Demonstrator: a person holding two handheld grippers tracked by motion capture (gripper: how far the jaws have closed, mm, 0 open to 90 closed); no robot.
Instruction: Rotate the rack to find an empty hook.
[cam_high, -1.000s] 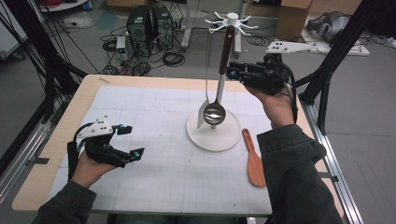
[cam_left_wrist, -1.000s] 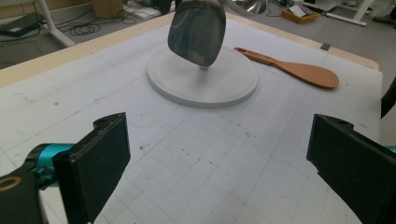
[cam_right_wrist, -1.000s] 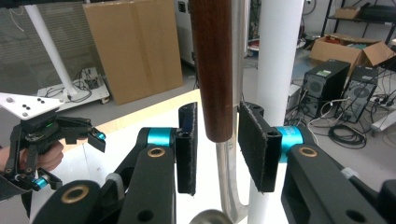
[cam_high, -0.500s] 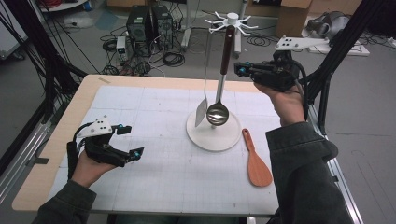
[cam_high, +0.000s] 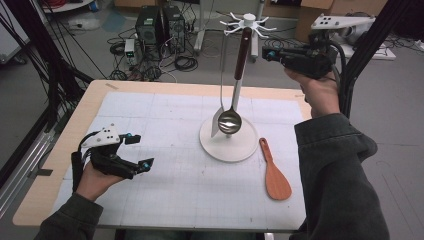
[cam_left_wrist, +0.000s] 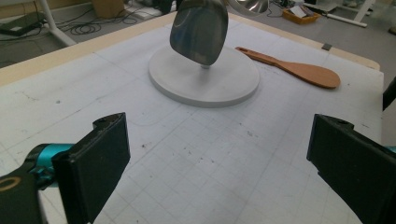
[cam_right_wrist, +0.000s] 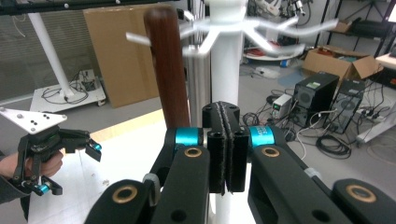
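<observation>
A white utensil stand (cam_high: 229, 146) rises from a round base at the table's middle, its hooks (cam_high: 247, 22) at the top. A ladle with a brown wooden handle (cam_high: 243, 50) hangs from a hook, its bowl (cam_high: 230, 121) just above the base. A thin metal spatula (cam_high: 216, 125) hangs beside it. My right gripper (cam_high: 266, 52) is held up high to the right of the ladle handle, apart from it. In the right gripper view its jaws (cam_right_wrist: 224, 149) are pressed together with nothing between them, and the handle (cam_right_wrist: 164, 65) stands beyond them. My left gripper (cam_high: 141, 150) rests open at the table's front left.
A wooden rice paddle (cam_high: 274, 172) lies flat on the white mat, right of the stand's base (cam_left_wrist: 205, 77). From the left gripper view the spatula blade (cam_left_wrist: 198, 30) hangs over the base. Cables and computer cases (cam_high: 157, 25) sit on the floor beyond the table's far edge.
My right gripper has drawn back to the right and upward from the ladle handle. The ladle has swung from a tilt to hanging nearly straight. The left gripper has stayed still.
</observation>
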